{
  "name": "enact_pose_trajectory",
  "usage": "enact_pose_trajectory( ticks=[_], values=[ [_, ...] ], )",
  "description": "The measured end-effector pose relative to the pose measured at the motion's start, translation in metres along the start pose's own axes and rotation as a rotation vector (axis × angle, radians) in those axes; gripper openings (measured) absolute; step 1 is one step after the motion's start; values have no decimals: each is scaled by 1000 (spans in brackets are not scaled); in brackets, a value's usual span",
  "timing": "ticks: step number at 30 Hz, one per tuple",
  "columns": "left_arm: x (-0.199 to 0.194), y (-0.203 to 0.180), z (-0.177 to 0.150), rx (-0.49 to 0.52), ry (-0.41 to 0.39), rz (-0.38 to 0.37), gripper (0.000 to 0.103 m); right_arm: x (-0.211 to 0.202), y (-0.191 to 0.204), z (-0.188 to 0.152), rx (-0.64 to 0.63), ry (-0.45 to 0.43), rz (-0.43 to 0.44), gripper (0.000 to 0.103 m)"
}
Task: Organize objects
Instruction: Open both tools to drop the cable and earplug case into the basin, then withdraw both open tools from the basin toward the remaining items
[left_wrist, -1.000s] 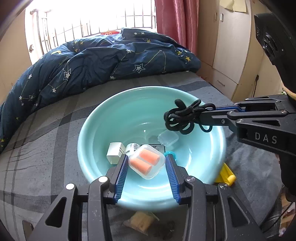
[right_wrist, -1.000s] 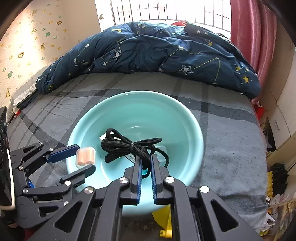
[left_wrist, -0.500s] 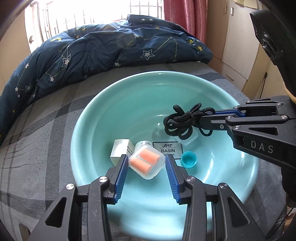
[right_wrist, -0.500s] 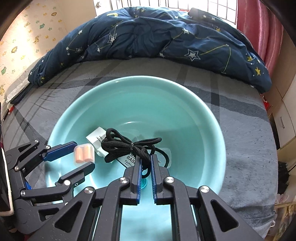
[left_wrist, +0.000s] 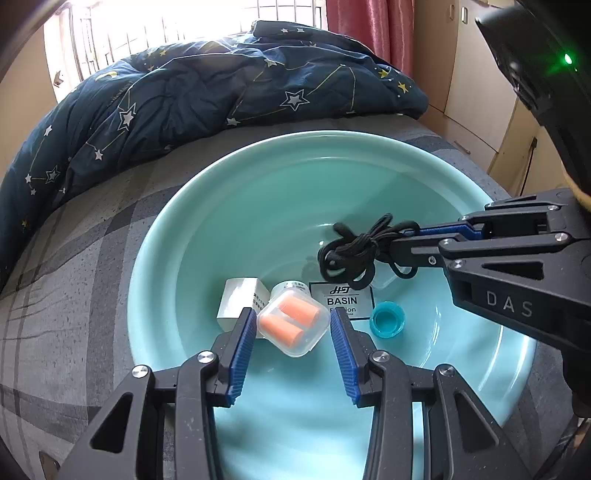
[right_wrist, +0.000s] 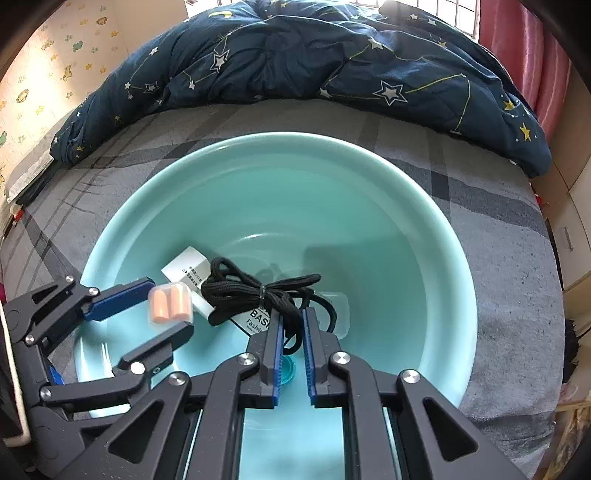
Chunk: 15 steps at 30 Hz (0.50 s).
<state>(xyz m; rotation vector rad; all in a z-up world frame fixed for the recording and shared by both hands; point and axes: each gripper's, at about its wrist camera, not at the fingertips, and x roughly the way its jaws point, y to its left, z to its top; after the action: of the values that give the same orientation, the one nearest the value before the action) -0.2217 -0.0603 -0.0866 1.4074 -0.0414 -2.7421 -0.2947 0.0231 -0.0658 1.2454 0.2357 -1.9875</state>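
Left wrist view first: the round turquoise plastic basin (left_wrist: 177, 236) sits on the grey plaid bedsheet (left_wrist: 74, 258), with a decent strip of bare sheet on its left before the rumpled navy star-print duvet (left_wrist: 207, 92) behind. The left gripper (left_wrist: 293, 325) angles down over the near rim, jaws about halfway apart and clamped on a clear plastic case of orange earplugs (left_wrist: 293, 323). Below it on the basin floor lie a small white box (left_wrist: 240, 302), a white label printed BASIN (left_wrist: 341, 299) and a teal bottle cap (left_wrist: 387, 323). Right wrist view: the right gripper (right_wrist: 292, 328) also tilts down into the basin, its jaws narrow but starting to ease apart, with the bundled black braided cord (right_wrist: 258, 291) between them, hanging above the label. This view shows lots of open basin floor on the far right side, and only a sliver of the cap.
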Motion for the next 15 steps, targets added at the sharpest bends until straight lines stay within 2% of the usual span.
enact_pose_trajectory(
  ticks=[3,5,6,7,8,10,12,15],
  values=[
    [-1,-2,0,9,1,-1,46,-3,1,1,-2,-8,2,13],
    [-2,-4,0,15,-3,11,46,-7,0,1,4,-22,-4,23],
    [-3,-4,0,16,-6,13,47,-8,-1,2,7,-28,-6,36],
    [-5,-4,1,13,-9,18,54,-10,-1,2,8,-38,-8,45],
    [-6,-4,2,10,-12,25,61,-13,0,2,9,-51,-15,50],
    [-11,-4,3,2,-27,38,92,-19,0,3,16,-74,-40,71],
    [-15,-5,4,-2,-37,46,100,-24,-1,3,31,-90,-50,86],
    [-19,-8,4,11,-48,79,103,-29,-2,5,41,-96,-59,97]
  ],
)
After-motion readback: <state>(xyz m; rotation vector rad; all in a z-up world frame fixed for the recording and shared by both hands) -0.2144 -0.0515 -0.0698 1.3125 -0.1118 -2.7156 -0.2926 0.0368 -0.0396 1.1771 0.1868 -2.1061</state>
